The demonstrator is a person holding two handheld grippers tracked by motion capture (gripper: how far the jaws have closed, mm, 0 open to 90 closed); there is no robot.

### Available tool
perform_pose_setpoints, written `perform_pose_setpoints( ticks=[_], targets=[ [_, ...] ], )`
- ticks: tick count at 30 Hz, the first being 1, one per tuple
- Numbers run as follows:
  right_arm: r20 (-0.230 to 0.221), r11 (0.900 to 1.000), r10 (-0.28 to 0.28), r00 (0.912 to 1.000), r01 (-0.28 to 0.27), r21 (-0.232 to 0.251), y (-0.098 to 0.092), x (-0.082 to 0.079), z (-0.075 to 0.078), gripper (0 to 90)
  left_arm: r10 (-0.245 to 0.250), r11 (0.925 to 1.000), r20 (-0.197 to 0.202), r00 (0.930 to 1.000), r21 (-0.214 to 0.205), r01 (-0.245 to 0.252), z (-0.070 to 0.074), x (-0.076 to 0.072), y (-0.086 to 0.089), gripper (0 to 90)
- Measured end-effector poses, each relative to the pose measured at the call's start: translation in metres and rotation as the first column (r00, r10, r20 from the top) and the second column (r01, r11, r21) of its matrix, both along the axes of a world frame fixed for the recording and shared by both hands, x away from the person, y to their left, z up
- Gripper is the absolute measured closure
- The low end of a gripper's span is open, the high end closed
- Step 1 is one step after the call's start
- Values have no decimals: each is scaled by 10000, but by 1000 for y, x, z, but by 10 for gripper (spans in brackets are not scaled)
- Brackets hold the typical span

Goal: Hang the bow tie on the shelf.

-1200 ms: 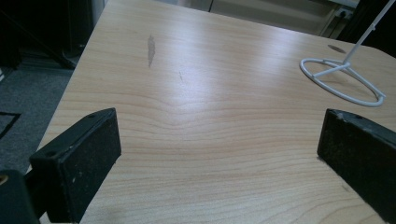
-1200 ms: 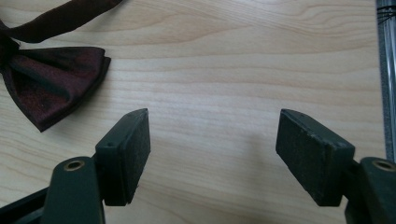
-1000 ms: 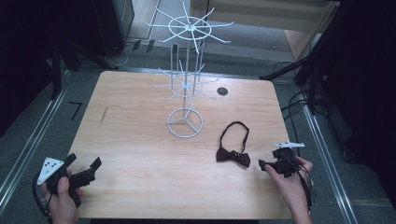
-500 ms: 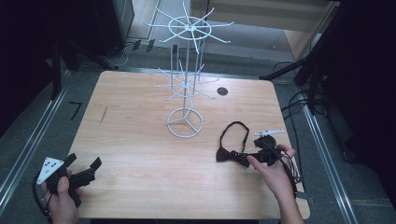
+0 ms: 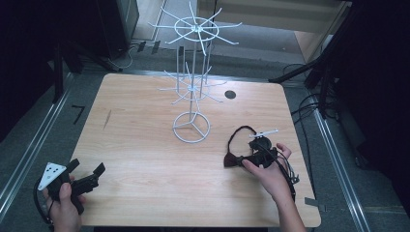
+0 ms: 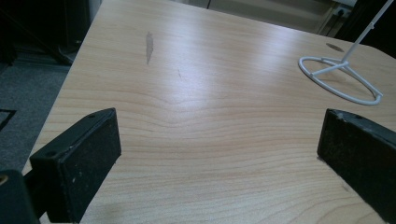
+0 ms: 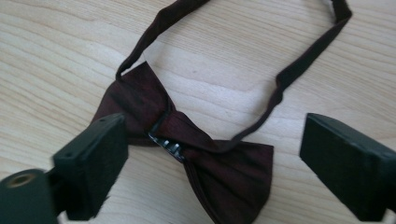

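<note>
Bow tie flat on worktop, between my right tongs, jaws apart. I'd close on the centre knot, not the strap. Left tongs apart, holding nothing, well away.

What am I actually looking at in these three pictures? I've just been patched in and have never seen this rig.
There is no robot arm: a person holds a hand-held two-jaw tool in each hand at a wooden table. The high view looks down from above the person's side. The left tool sits at the table's near left corner, jaws apart over bare wood. The right tool is over a dark bow tie with a neck strap, lying flat. The other two pictures come from cameras riding on each tool; the black blocks at their lower corners are that tool's own jaws. In the right gripper view the jaws stand wide on either side of the bow tie, nothing gripped yet. A white wire display stand stands mid-table.
</note>
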State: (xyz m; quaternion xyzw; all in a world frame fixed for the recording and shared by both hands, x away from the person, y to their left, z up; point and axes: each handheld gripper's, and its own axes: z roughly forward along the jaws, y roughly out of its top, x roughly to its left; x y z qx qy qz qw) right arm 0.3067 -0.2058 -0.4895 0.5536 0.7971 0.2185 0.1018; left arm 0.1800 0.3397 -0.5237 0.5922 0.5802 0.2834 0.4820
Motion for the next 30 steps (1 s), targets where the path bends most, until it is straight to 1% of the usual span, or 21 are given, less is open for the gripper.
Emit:
perform_pose_setpoints(
  ticks=[2,3,5,6,7,8,10,11,12,17,18,19,21,23,24,26,28,29,30],
  targets=[
    [-91,10000,-4,10000,4,48,3,3,-2,42,-2,10000,20,10000,-13,2,0,0,0,2],
    [-230,10000,-35,9997,37,79,6,4,-2,35,-2,10000,9,10000,-9,2,0,0,0,2],
    [-287,10000,44,9996,-42,84,7,5,-3,30,-2,10000,26,10000,-20,2,0,0,0,2],
    [-430,10000,63,9991,-59,79,10,6,-4,23,-7,10000,9,10000,-17,7,0,0,0,2],
    [-485,9999,122,9988,-121,21,12,7,-5,13,-7,10000,5,10000,-18,7,0,0,0,2],
    [-604,9999,54,9982,-60,-96,15,10,-7,5,0,10000,-15,10000,-6,0,0,0,0,2],
    [-641,9999,37,9979,-44,-112,16,11,-8,4,-2,10000,-30,10000,-6,2,0,0,0,2],
    [-741,9997,-71,9972,54,-226,18,15,-9,0,-15,10000,-40,10000,-5,15,0,0,0,2],
    [-741,9997,-71,9972,54,-226,18,15,-9,0,-15,10000,-40,10000,-5,15,0,0,0,2],
    [-965,9980,-506,9940,465,-436,22,26,-13,0,-25,10000,-35,10000,-46,25,0,1,0,2],
    [-1061,9976,-575,9927,530,-450,23,29,-14,0,-33,10000,-34,10000,-46,33,0,1,0,2],
    [-1087,9978,-583,9924,546,-370,23,31,-15,0,-37,10000,-36,10000,-52,37,0,1,0,2],
    [-1153,9968,-741,9906,703,-373,24,33,-16,0,-41,10000,-42,10000,-59,41,0,1,0,2],
    [-1269,9969,-720,9893,672,-418,26,37,-20,0,-52,10000,-66,10000,-49,52,0,1,0,2],
    [-1347,9958,-812,9876,746,-532,26,37,-21,0,-62,10000,-69,10000,-50,62,0,1,1,2],
    [-1409,9952,-871,9862,798,-569,26,39,-23,0,-73,10000,-73,9999,-62,72,0,1,1,2],
    [-1408,9939,-1029,9847,961,-541,25,41,-23,26,-96,9999,-88,9999,-54,95,0,1,1,2],
    [-1404,9945,-986,9852,926,-490,25,41,-23,47,-116,9999,-99,9999,-61,116,0,1,1,2],
    [-1404,9945,-986,9852,926,-490,25,41,-23,47,-116,9999,-99,9999,-61,116,0,1,1,2]
  ],
)
